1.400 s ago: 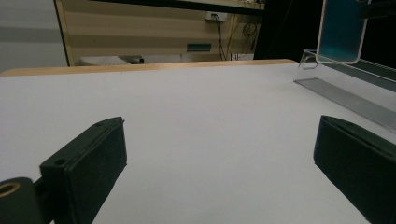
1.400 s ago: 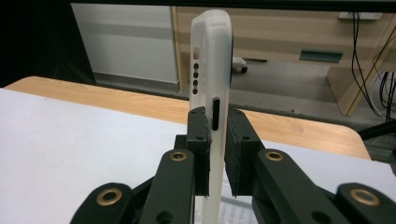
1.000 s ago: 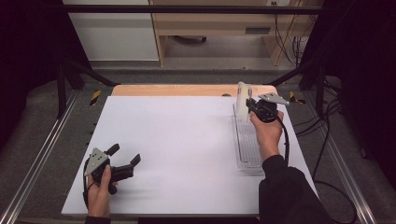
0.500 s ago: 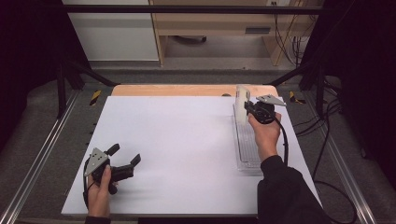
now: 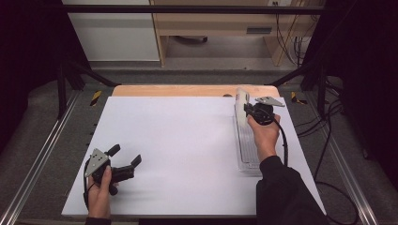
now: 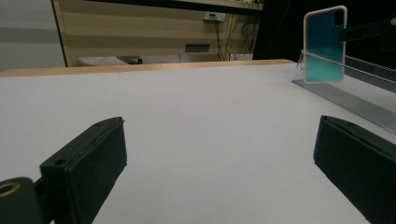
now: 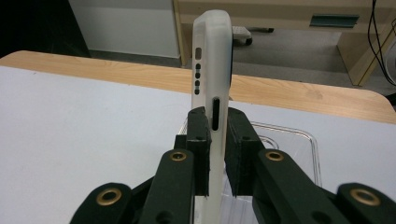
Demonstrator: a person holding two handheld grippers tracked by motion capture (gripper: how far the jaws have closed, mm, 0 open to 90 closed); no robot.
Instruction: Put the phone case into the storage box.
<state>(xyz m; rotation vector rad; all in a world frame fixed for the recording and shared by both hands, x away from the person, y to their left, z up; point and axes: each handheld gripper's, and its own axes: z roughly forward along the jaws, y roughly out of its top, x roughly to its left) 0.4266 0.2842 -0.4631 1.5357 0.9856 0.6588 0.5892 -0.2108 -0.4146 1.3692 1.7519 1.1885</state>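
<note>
A whitish phone case (image 5: 241, 107) with a teal face (image 6: 324, 44) stands on edge, and my right gripper (image 5: 248, 112) is shut on it. In the right gripper view both pads press the case's thin side (image 7: 211, 56), gripper (image 7: 215, 140). The case is held just above the far end of a long clear plastic tray (image 5: 248, 150) at the table's right side. Low at the near left, my left gripper (image 5: 126, 154) rests over the white table, open with nothing between its fingers; its jaws stand wide apart in the left gripper view (image 6: 219, 158).
The white tabletop (image 5: 187, 140) has a wooden strip (image 5: 187, 90) along its far edge. Metal rails (image 5: 42, 154) run down both sides. Cables (image 5: 324, 154) trail off to the right of the table. The clear tray's rim (image 7: 299, 140) lies under the case.
My right gripper with the case has drifted slightly left and nearer over the tray. The left gripper has kept still.
</note>
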